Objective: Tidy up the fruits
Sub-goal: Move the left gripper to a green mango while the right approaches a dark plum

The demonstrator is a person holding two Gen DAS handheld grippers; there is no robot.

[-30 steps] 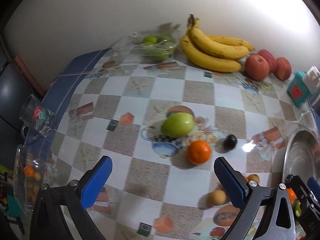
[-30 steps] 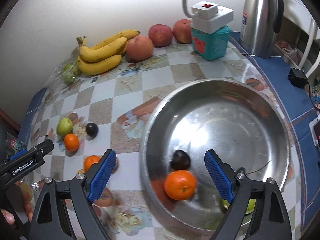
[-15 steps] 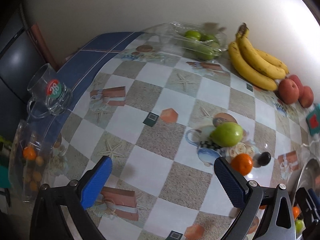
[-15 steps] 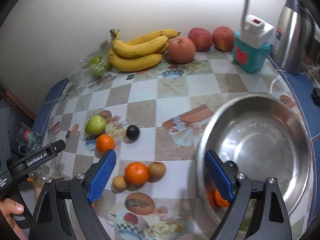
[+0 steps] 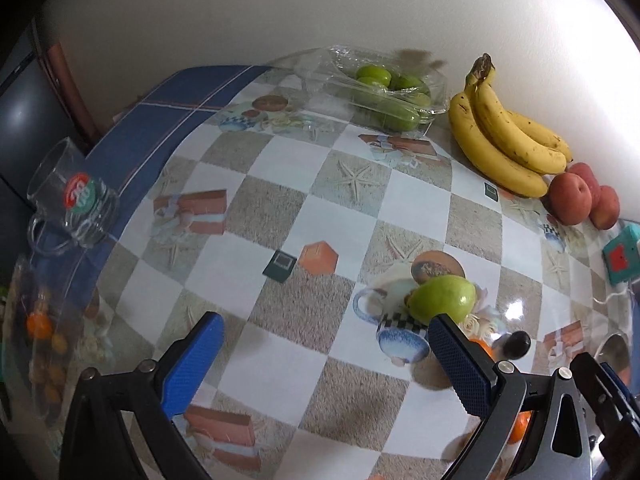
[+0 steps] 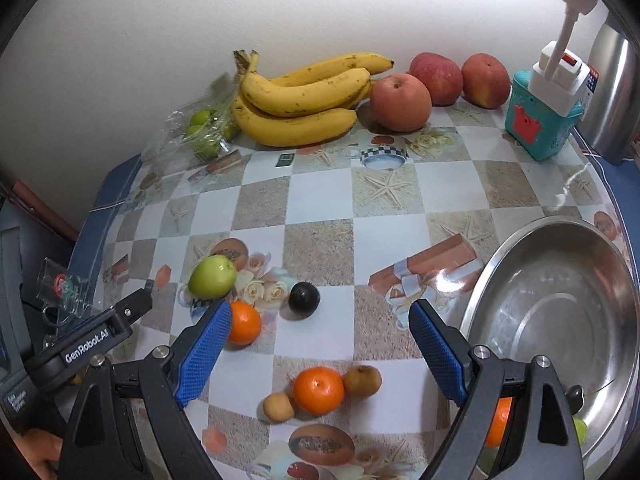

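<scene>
Left view: left gripper (image 5: 324, 356) fingers apart, empty, green fruit (image 5: 442, 298) just past them mid-worktop.
Right view: right gripper (image 6: 320, 340) apart, empty, above orange (image 6: 318, 389) beside bowl (image 6: 520, 264). Reach step; next, drop and clamp.

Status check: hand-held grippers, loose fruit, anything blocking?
Both hand-held grippers, left and right, open, empty. Orange with two small brown fruits below right one. Steel bowl at right. Nothing in the way.
</scene>
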